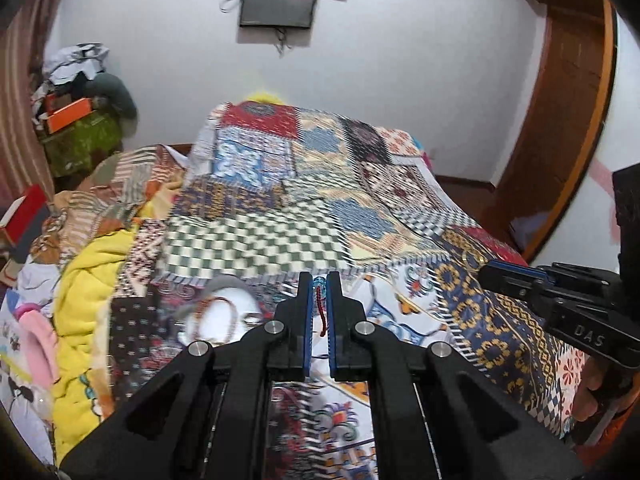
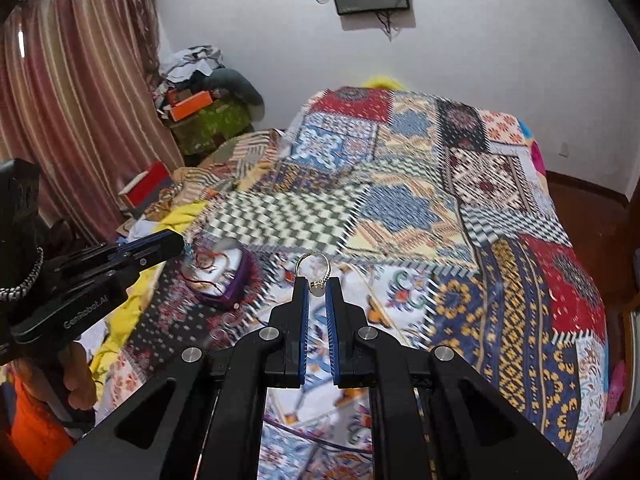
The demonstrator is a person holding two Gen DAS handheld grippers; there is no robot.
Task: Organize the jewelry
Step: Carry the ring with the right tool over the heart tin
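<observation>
My left gripper point(image 1: 319, 280) is shut on a dark red cord point(image 1: 321, 310) with a pale blue bead at its top, held above the bed. The right gripper point(image 2: 317, 282) is shut on a gold ring point(image 2: 313, 254), pinched at its stone, with the hoop standing up above the tips. A purple jewelry box point(image 2: 242, 284) with a white inside lies open on the quilt to the left and holds red cords. In the left wrist view the box point(image 1: 224, 282) is blurred, just left of my fingers. The right gripper point(image 1: 486, 270) reaches in from the right, and the left gripper point(image 2: 180, 242) hovers over the box.
A patchwork quilt point(image 2: 420, 208) covers the bed. A yellow blanket point(image 1: 88, 272) and heaped clothes lie along the left side, with a red box point(image 2: 146, 188) and an orange box point(image 2: 192, 104) beyond. Striped curtain point(image 2: 72, 100) at left, wooden door frame point(image 1: 568, 120) at right.
</observation>
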